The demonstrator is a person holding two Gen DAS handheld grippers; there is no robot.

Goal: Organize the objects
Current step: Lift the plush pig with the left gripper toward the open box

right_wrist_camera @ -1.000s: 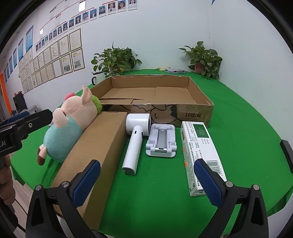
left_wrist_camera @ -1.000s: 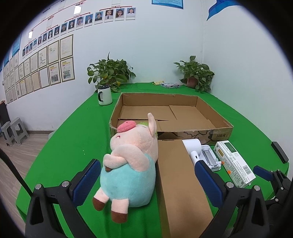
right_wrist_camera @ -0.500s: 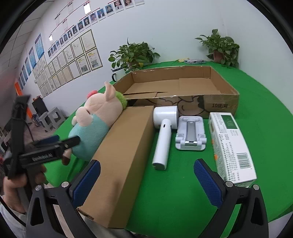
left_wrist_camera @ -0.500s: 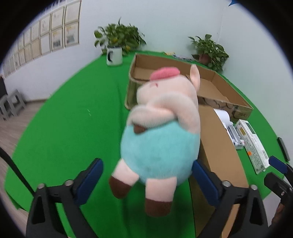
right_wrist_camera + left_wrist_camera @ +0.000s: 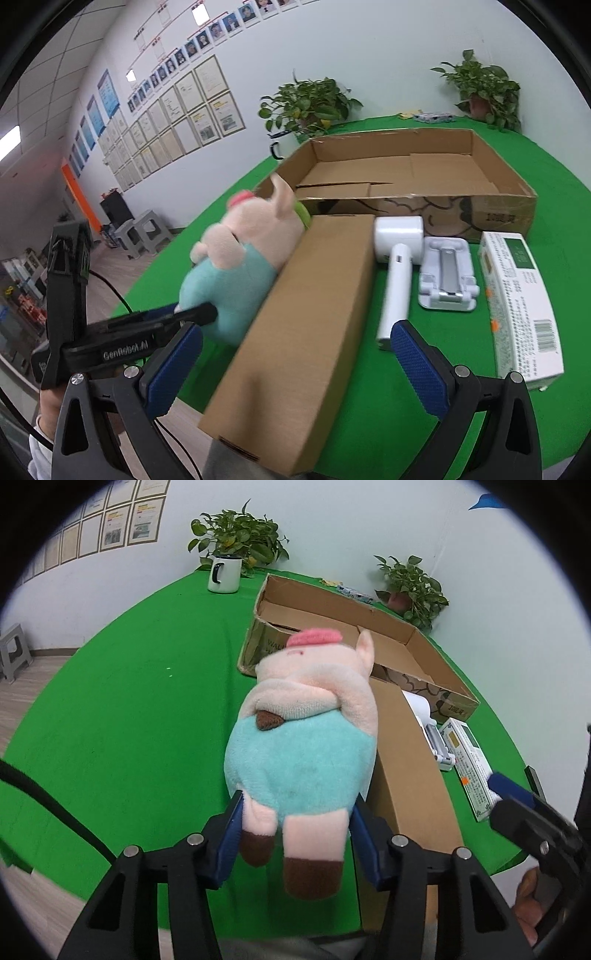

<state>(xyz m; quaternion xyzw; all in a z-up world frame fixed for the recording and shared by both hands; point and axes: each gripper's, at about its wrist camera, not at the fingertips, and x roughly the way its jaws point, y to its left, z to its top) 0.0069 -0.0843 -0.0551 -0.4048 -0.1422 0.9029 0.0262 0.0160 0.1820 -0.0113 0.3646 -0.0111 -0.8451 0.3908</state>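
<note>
A plush pig (image 5: 303,738) in a teal outfit lies on the green table against the long closed cardboard box (image 5: 406,775). My left gripper (image 5: 297,812) has its jaws closing, and both blue pads press the pig's rump and legs. In the right wrist view the pig (image 5: 240,266) leans on the long box (image 5: 314,314), with one left-gripper finger (image 5: 195,314) at its rear. My right gripper (image 5: 295,332) stands open above the near end of that box, holding nothing.
An open shallow cardboard tray (image 5: 406,136) sits behind the long box. A white hair dryer (image 5: 397,266), a white stand (image 5: 448,277) and a white-and-green carton (image 5: 521,295) lie to the right. A mug (image 5: 223,574) and potted plants (image 5: 413,587) stand at the far edge.
The left gripper came down and forward onto the pig, and its jaws narrowed from wide open to pressing the pig's lower body. The right gripper swung left toward the long box.
</note>
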